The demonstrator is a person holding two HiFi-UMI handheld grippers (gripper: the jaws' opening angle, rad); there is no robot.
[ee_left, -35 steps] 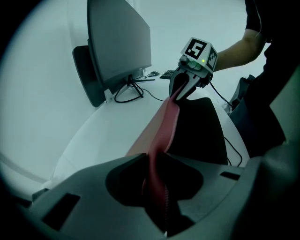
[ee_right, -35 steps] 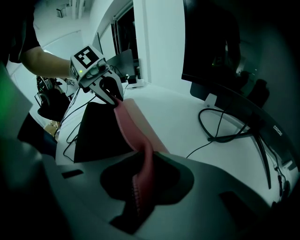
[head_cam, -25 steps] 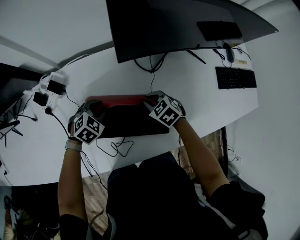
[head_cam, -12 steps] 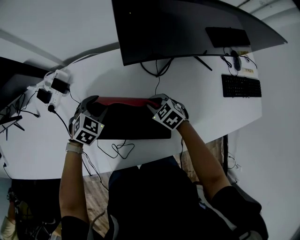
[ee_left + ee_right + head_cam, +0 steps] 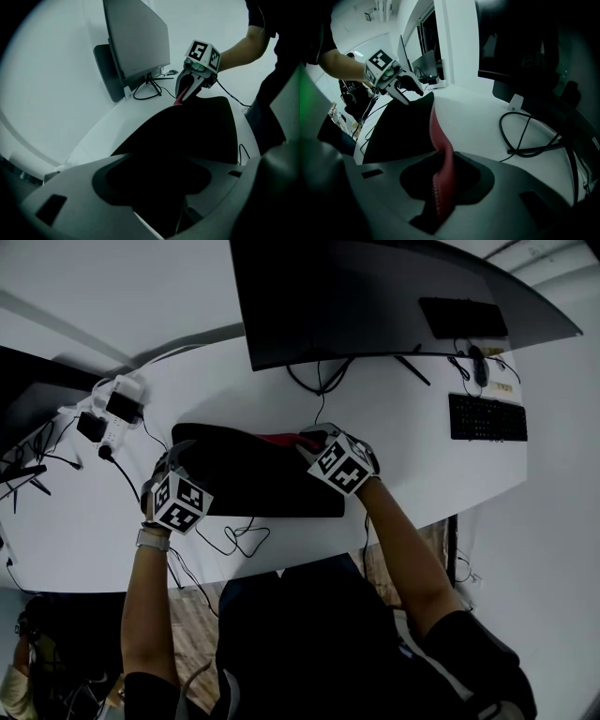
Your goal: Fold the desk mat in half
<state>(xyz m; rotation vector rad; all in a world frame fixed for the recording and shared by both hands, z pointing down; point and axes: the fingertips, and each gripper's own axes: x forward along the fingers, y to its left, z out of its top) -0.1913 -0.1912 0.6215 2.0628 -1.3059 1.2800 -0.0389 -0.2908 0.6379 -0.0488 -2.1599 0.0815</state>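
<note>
The desk mat [image 5: 253, 479], black on top and red underneath, lies folded on the white desk [image 5: 403, 437]. My left gripper [image 5: 176, 456] hovers at the mat's left end; its jaws have just been opening and stand open with nothing pinched. From the right gripper view the left gripper [image 5: 411, 95] shows its fingers spread above the mat's far corner. My right gripper [image 5: 311, 440] is shut on the mat's right corner, holding it raised with the red underside [image 5: 443, 159] curling up between the jaws. The left gripper view shows that red strip [image 5: 180, 98] under the right gripper [image 5: 188, 89].
A large monitor [image 5: 375, 296] stands behind the mat, with its cable [image 5: 525, 136] looping on the desk. A keyboard [image 5: 486, 418] lies at the far right. A power strip [image 5: 117, 413] with plugs sits at the left. Loose cables [image 5: 234, 538] hang at the desk's front edge.
The left gripper has opened and let go of the mat. The mat's left end has dropped flat, so the red edge now shows only by the right gripper.
</note>
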